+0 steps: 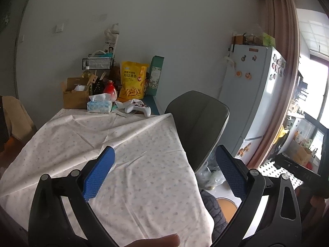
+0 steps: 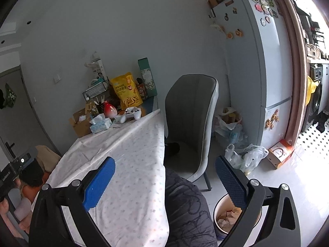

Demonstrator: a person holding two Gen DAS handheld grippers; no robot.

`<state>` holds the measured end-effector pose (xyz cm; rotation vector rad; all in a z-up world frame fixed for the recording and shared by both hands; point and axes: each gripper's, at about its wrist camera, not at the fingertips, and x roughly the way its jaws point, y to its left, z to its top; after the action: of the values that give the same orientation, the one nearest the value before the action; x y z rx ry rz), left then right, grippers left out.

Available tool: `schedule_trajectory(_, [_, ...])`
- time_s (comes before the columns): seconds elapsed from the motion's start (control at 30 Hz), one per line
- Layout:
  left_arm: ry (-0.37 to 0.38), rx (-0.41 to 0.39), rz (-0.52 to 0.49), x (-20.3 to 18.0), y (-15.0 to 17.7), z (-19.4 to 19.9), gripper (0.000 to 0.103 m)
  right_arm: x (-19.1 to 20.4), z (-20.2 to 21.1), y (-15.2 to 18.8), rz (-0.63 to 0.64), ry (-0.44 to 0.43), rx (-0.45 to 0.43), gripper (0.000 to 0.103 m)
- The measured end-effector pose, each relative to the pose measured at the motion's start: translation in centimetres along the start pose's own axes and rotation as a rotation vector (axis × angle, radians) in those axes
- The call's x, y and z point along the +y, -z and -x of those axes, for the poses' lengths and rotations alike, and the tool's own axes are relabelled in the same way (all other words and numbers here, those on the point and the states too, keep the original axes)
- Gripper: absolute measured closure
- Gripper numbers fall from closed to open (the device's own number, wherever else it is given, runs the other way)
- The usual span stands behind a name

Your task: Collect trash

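Both the left gripper and right gripper hover with jaws spread wide, empty, over the desk's white dotted cloth; I'd check the far edge's clutter before reaching toward the round paper-filled bin.

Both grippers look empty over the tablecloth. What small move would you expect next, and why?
Probably a reach forward with the left gripper toward the far end of the table, where a crumpled white scrap lies beside the tissue box and game controller. Both it and the right gripper are open and hold nothing, and the bin on the floor already holds paper.
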<state>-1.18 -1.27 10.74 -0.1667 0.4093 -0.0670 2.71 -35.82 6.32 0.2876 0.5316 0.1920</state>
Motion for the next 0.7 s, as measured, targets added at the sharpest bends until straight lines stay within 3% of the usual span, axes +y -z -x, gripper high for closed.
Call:
schedule_trajectory(0.23, [0.007, 0.021, 0.004, 0.0, 0.5, -1.0, 0.006, -1.1, -1.1, 0.5, -0.020, 0.024, 0.023, 0.008])
schedule_trajectory(0.43, [-0.003, 0.034, 0.009, 0.4, 0.9, -1.6, 0.006, -0.6, -2.2, 1.0, 0.041, 0.068, 0.038, 0.008])
schedule_trajectory(0.7, [-0.009, 0.044, 0.037, 1.4, 1.4, -2.2, 0.006, -0.6, -2.8, 1.3, 0.060, 0.066, 0.060, 0.008])
